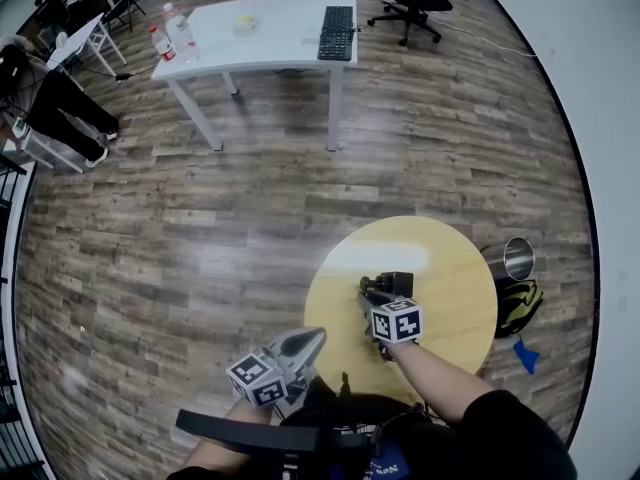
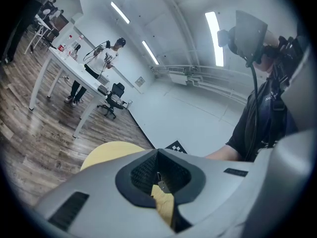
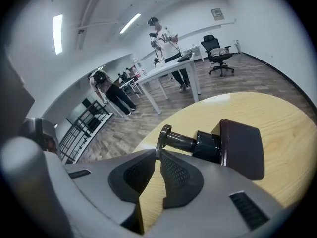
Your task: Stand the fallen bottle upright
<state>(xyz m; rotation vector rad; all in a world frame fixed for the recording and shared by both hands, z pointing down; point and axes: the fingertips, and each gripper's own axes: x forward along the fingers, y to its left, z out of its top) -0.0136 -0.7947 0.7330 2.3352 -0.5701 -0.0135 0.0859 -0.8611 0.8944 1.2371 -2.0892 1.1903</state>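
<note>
A dark bottle [image 1: 388,285] lies on its side on the round yellow table [image 1: 450,268]. In the right gripper view its broad dark body [image 3: 237,150] points right and its narrow neck with a flat rim [image 3: 163,139] points left. My right gripper [image 3: 158,155] is shut on that rim, its pads pinching it from both sides. In the head view the right gripper [image 1: 372,296] sits just in front of the bottle. My left gripper [image 1: 315,336] hangs off the table's near left edge, holding nothing; its jaws [image 2: 157,175] look shut.
A steel cylinder [image 1: 517,258] and a yellow-green bag [image 1: 520,303] stand on the floor right of the table. Far back is a white desk [image 1: 260,33] with a keyboard [image 1: 337,31] and bottles [image 1: 175,33], an office chair [image 1: 410,3], and people at the left.
</note>
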